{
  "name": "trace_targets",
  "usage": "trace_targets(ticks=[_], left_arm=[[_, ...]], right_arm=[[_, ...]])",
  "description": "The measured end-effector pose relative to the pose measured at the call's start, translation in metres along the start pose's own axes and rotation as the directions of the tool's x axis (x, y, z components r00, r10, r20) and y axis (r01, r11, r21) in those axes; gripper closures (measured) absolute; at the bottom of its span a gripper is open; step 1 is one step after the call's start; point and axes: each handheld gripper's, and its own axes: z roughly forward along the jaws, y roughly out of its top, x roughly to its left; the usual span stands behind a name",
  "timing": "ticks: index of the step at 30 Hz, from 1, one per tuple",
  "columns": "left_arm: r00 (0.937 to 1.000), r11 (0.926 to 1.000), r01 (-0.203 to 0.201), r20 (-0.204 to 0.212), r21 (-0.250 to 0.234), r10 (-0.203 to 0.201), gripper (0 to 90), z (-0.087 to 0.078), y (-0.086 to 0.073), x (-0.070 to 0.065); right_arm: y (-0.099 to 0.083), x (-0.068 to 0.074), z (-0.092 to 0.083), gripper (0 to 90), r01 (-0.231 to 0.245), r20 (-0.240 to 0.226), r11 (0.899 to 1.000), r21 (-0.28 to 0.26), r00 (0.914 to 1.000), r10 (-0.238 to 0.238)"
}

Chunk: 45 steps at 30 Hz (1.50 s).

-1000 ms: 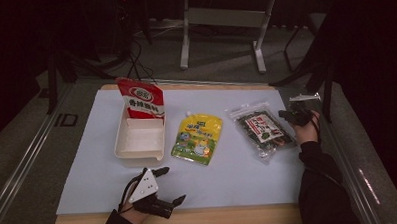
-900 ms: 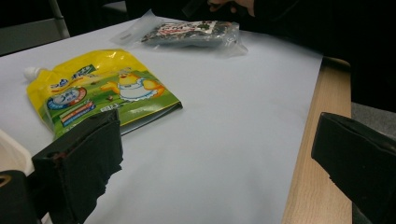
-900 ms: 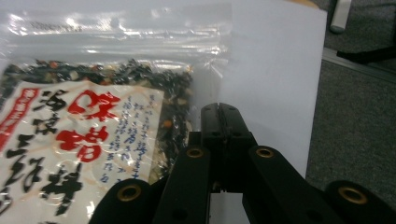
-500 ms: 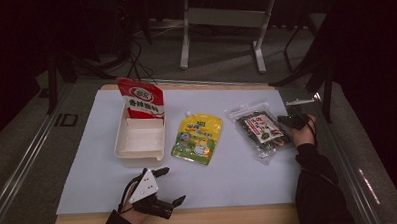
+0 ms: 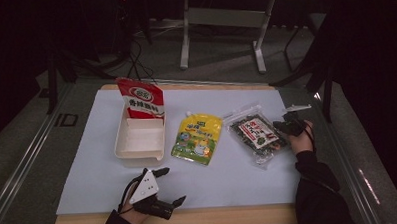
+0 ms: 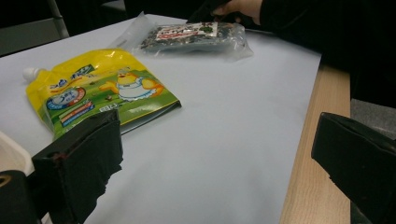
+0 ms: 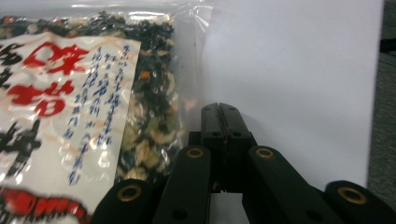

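A clear bag of dark dried mix (image 5: pixel 256 133) with a red-and-white label lies at the right of the white sheet, also seen close up as the bag (image 7: pixel 88 112) and farther off as the bag (image 6: pixel 191 36). My right gripper (image 5: pixel 283 127) rests low at the bag's right edge. Its jaws are pressed together at the right gripper tip (image 7: pixel 220 112), just beside the bag's clear seam; I cannot tell if they pinch the film. My left gripper (image 5: pixel 173 185) hovers near the front edge, jaws wide apart over bare sheet, left gripper (image 6: pixel 215 154).
A yellow spout pouch (image 5: pixel 197 138) lies flat mid-table, also the yellow pouch (image 6: pixel 102 88). A white tray (image 5: pixel 121 144) at the left holds an upright red pouch (image 5: pixel 142 98). The wooden table edge (image 5: pixel 215 217) runs along the front. Dark floor and a table frame lie behind.
The right hand has sunk and slid slightly left and toward the front, ending at the clear bag's right edge. The left gripper has stayed put.
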Motion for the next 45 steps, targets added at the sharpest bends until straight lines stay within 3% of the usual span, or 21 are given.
trace_targets(ticks=[1,6,16,20,23,31,36,39,45], left_arm=[[1.0000,1.0000,-0.001,0.002,0.001,0.001,3.1,0.000,0.000,0.000],[1.0000,1.0000,-0.006,0.007,-0.001,0.006,3.1,0.001,0.001,-0.001],[0.9997,0.9998,-0.017,0.015,-0.003,0.017,3.1,0.001,0.002,-0.004],[0.9997,0.9998,-0.019,0.018,0.000,0.019,3.1,0.001,0.003,-0.003],[0.9996,0.9998,-0.021,0.019,-0.001,0.021,3.1,0.002,0.003,-0.004],[0.9993,0.9997,-0.023,0.029,-0.001,0.023,3.1,0.003,0.004,-0.005],[0.9989,0.9996,-0.029,0.036,0.001,0.029,3.1,0.005,0.005,-0.005],[0.9988,0.9995,-0.030,0.038,0.001,0.030,3.1,0.005,0.005,-0.005],[0.9986,0.9995,-0.032,0.043,0.002,0.032,3.1,0.005,0.005,-0.005]], right_arm=[[-0.003,0.004,-0.003,90.0,0.001,-0.020,1.000,-0.004,0.9998,-0.002],[-0.008,0.014,-0.009,90.0,0.026,-0.035,1.000,-0.005,0.9990,-0.026],[-0.022,0.053,-0.026,90.0,0.116,-0.075,0.993,0.000,0.9905,-0.115],[-0.030,0.064,-0.038,90.0,0.110,-0.114,0.994,-0.025,0.9871,-0.113],[-0.034,0.072,-0.045,90.0,0.128,-0.114,0.992,-0.018,0.9851,-0.129],[-0.046,0.087,-0.052,90.0,0.120,-0.168,0.992,-0.025,0.9781,-0.123],[-0.050,0.100,-0.055,90.0,0.156,-0.188,0.987,-0.030,0.9692,-0.159],[-0.049,0.103,-0.057,90.0,0.165,-0.179,0.986,-0.025,0.9696,-0.166],[-0.032,0.098,-0.058,90.0,0.143,-0.175,0.987,-0.069,0.9727,-0.153]])
